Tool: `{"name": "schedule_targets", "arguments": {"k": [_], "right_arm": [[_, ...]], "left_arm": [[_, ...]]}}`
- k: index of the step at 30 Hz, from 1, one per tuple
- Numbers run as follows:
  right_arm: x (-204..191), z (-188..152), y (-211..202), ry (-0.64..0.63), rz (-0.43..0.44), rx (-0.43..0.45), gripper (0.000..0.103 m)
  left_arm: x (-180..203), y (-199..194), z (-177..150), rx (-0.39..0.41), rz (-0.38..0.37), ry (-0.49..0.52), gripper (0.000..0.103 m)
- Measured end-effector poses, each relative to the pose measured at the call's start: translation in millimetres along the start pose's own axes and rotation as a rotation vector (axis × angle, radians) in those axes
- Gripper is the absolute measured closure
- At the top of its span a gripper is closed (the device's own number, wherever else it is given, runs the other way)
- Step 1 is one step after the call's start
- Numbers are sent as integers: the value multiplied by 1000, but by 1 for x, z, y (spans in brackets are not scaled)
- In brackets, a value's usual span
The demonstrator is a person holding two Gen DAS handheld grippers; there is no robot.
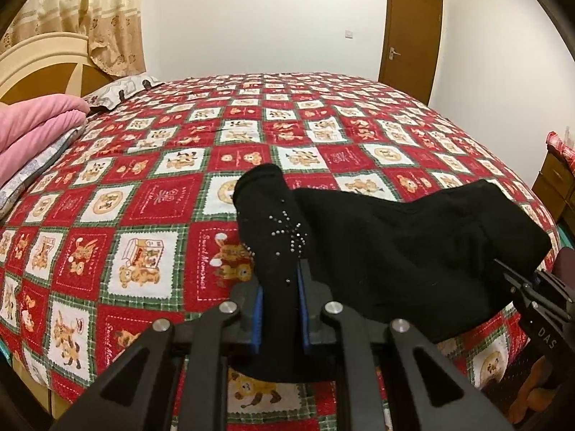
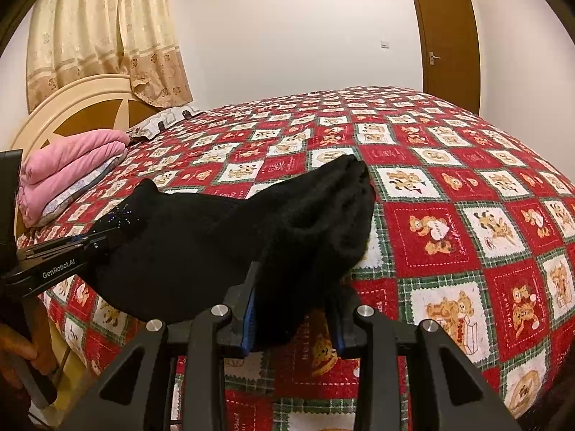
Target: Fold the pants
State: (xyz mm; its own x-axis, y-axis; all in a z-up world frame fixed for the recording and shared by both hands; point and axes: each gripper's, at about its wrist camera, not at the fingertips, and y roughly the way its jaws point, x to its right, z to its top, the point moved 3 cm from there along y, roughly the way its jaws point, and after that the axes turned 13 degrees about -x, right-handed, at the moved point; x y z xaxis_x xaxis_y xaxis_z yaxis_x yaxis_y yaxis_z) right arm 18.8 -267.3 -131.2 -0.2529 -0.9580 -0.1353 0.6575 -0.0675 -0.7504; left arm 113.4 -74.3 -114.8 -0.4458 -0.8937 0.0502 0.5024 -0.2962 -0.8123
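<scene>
The pants [image 1: 388,248] lie on the bed [image 1: 187,151] just ahead of the 2 grippers, stretched between them: one end sits between the fingers of the left gripper [image 1: 280,309], the other between the fingers of the right gripper [image 2: 293,318], which is to the left gripper's right. Far left of both grippers, folded blankets [image 2: 68,165] are stacked on the bed before the headboard [image 2: 64,107], with a pillow [image 2: 161,120] just beyond them. A curtain [image 2: 104,32] hangs behind the headboard, and a door [image 2: 449,43] stands past the bed's far edge, ahead and to the right.
</scene>
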Motion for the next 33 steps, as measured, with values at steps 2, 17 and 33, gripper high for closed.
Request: {"name": "schedule_targets", "arguments": {"k": [2, 17, 33], "right_arm": [[1, 0, 0, 0, -1, -2, 69], [13, -9, 15, 45, 16, -43, 69], [-7, 2, -5, -30, -27, 16, 69]], "left_arm": [[0, 2, -1, -6, -7, -5, 87], [-35, 48, -12, -157, -230, -214, 56], [-18, 13, -4, -39, -173, -96, 84]]}}
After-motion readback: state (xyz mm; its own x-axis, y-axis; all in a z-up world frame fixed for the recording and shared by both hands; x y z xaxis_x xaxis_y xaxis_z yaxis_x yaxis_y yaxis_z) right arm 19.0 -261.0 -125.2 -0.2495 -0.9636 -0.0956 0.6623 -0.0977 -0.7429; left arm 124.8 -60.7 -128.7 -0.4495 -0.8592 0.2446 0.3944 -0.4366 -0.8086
